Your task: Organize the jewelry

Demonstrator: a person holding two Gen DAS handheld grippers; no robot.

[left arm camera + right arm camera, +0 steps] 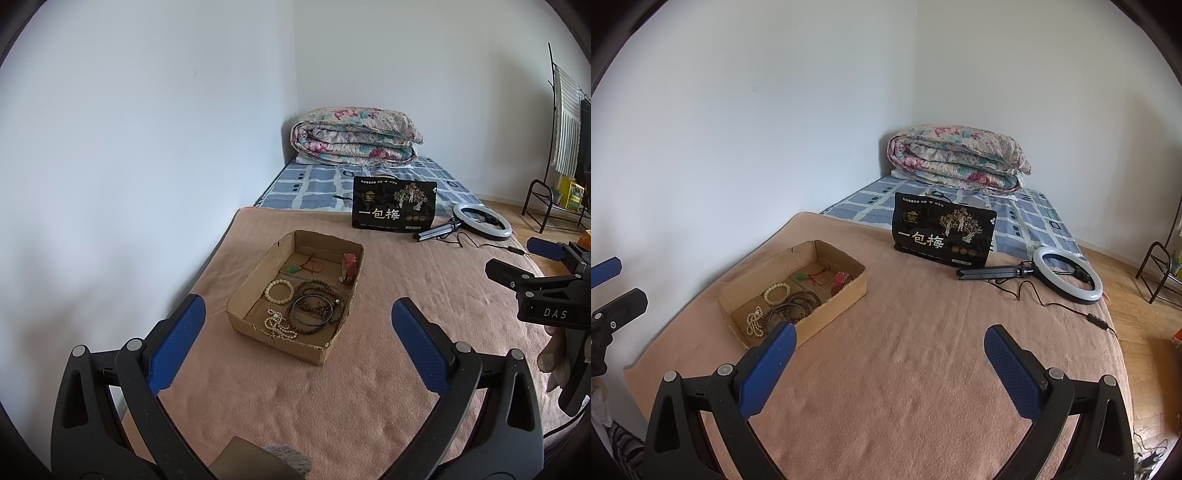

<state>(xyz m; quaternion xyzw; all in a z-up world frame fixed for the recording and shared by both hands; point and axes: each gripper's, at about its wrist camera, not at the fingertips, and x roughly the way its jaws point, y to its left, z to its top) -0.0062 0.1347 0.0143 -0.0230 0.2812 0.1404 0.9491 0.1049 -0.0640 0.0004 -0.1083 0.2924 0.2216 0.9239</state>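
An open cardboard box (280,338) lies on the peach blanket (332,398). Inside are a cream bead bracelet (279,291), a long brown bead string (325,293), a black bangle (312,314), a pearl-like strand (277,325), a green pendant on red cord (293,268) and a small red box (349,263). My left gripper (299,301) hovers open just short of the box, nothing between its fingers. My right gripper (890,330) is open too, right of the box (842,295), over bare blanket. Each gripper shows at the edge of the other's view (524,260) (613,286).
A black snack bag (394,204) stands behind the box, with a ring light (482,222) on a folded tripod and its cable beside it. A folded floral quilt (354,136) lies at the far corner. Wall runs along the left; the bed edge and wooden floor are right.
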